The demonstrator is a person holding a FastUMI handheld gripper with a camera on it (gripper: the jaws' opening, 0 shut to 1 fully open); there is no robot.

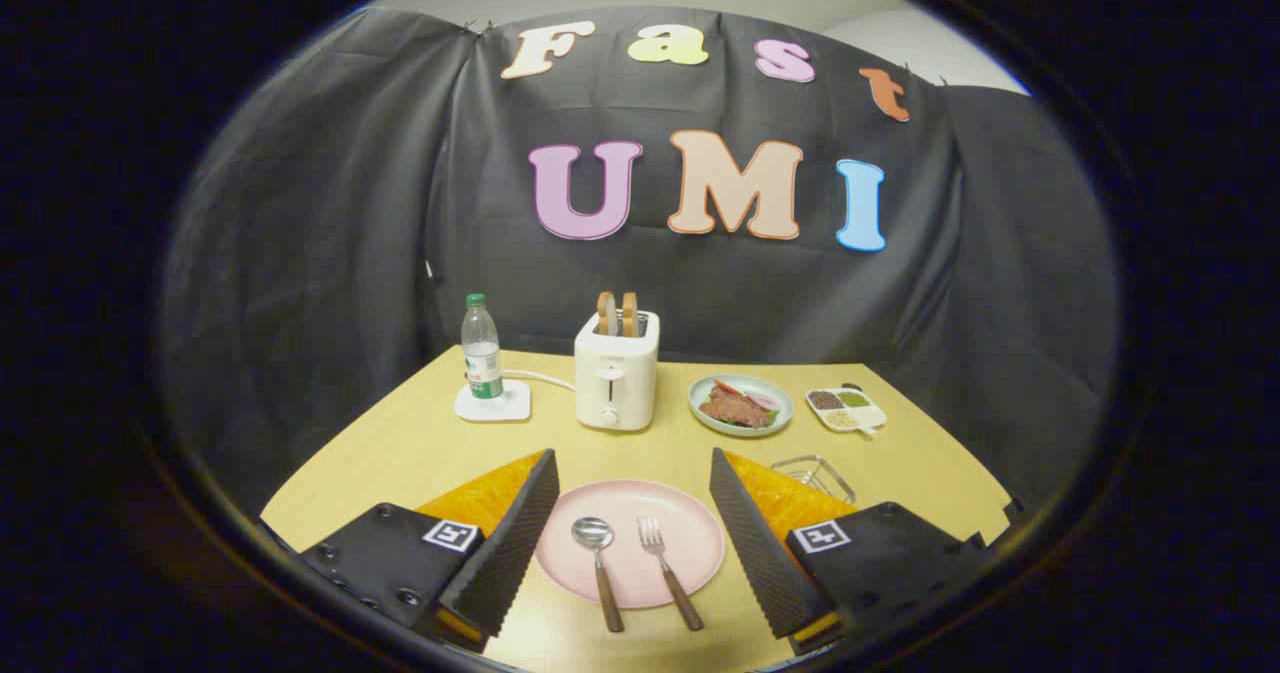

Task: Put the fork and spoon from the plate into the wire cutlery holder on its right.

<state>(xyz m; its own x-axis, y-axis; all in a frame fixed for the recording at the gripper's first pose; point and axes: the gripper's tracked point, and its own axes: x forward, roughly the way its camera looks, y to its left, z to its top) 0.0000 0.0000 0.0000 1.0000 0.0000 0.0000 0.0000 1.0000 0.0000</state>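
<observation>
Gripper view has the tongs spread wide, gripping nothing, with the pink plate between the fingers. Spoon and fork lie side by side on it; wire cutlery holder sits just right on the tabletop.

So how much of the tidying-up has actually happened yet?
Nothing is put away yet. The spoon and fork both lie side by side on the pink plate, and the wire cutlery holder to its right looks empty. The gripper hangs above the plate with its fingers open, holding nothing. Both pieces are left to move.
</observation>
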